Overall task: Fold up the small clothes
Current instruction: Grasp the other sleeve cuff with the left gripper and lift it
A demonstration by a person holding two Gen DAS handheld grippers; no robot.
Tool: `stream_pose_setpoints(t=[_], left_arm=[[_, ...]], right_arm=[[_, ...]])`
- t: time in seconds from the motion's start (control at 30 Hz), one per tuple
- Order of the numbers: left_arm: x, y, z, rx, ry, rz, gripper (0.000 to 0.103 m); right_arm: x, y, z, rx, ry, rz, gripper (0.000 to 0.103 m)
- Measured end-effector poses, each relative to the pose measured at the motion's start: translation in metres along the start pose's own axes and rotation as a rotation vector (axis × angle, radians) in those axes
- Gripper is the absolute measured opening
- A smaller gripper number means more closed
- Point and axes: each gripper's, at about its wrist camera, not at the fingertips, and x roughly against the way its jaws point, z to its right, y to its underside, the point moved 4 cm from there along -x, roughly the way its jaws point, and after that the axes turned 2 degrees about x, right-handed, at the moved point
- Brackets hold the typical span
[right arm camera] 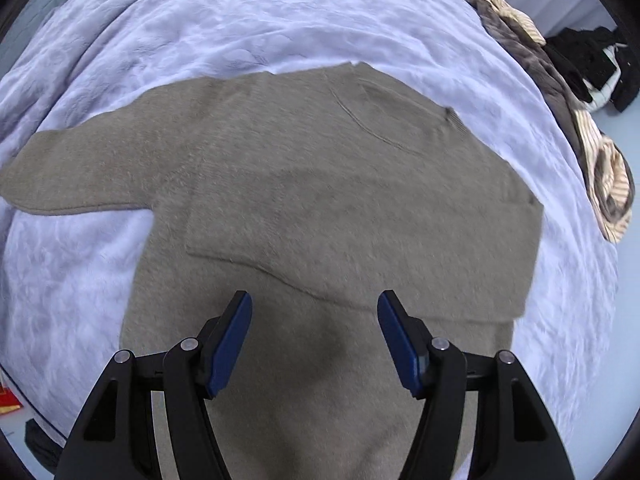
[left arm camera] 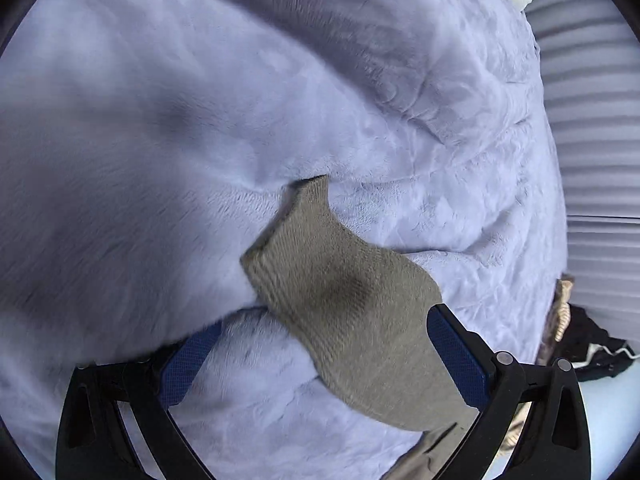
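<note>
Folding under way: a person is working a taupe knit sweater [right arm camera: 320,208] lying flat on a pale lilac blanket [right arm camera: 240,20], one two-finger tool in each hand.
Left wrist view: the left gripper [left arm camera: 320,344] is hanging over the sweater's outstretched sleeve [left arm camera: 344,292], jaws spread wide, the sleeve running between the blue pads without being pinched.
Right wrist view: the right gripper [right arm camera: 316,340] is hovering above the sweater's body, jaws standing wide with nothing between them.
Sweater layout: one sleeve is already lying folded across the chest; the other is still sticking out sideways from the body.
Beside the sweater: a striped garment [right arm camera: 600,168] and dark clothes [right arm camera: 592,64] are waiting at the blanket's far edge.
Step in hand: probably bringing in the second sleeve.
Next move: the left jaws should be closing on the cuff, then carrying it across the sweater's chest.
</note>
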Motion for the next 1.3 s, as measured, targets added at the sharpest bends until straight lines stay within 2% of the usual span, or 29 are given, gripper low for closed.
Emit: stream_pose_setpoints(t=[0.07, 0.13, 0.2, 0.23, 0.27, 0.37, 0.5, 0.8, 1.1, 1.3], left_arm=[[-0.011, -0.002, 0.004, -0.017, 0.004, -0.024, 0.102], [-0.018, -0.002, 0.014, -0.045, 0.006, -0.026, 0.084], [-0.020, -0.001, 0.026, -0.072, 0.001, -0.026, 0.046], [-0.021, 0.000, 0.031, -0.090, -0.002, -0.024, 0.037], [-0.021, 0.001, 0.033, -0.107, -0.023, -0.016, 0.024], [-0.013, 0.002, 0.035, -0.114, -0.071, 0.026, 0.008], [0.012, 0.010, 0.053, -0.194, -0.113, 0.106, 0.008], [0.033, 0.067, 0.115, -0.470, -0.355, 0.188, 0.008], [0.037, 0.127, 0.167, -0.645, -0.467, 0.235, 0.008], [0.020, 0.166, 0.194, -0.682, -0.483, 0.185, 0.008]], right_arm=[[0.003, 0.007, -0.002, 0.007, 0.008, -0.011, 0.069], [0.006, 0.012, -0.008, 0.033, 0.017, -0.014, 0.069], [0.011, 0.013, -0.017, 0.071, 0.029, -0.010, 0.069], [0.012, 0.014, -0.020, 0.084, 0.032, -0.006, 0.069], [0.016, 0.014, -0.024, 0.096, 0.033, 0.000, 0.069], [0.025, 0.012, -0.031, 0.103, 0.027, 0.018, 0.069], [0.039, 0.007, -0.031, 0.089, 0.025, 0.037, 0.069], [0.067, 0.015, -0.012, 0.013, 0.010, 0.049, 0.069], [0.086, 0.030, 0.015, -0.051, 0.020, 0.038, 0.069], [0.098, 0.033, 0.026, -0.039, 0.014, 0.064, 0.069]])
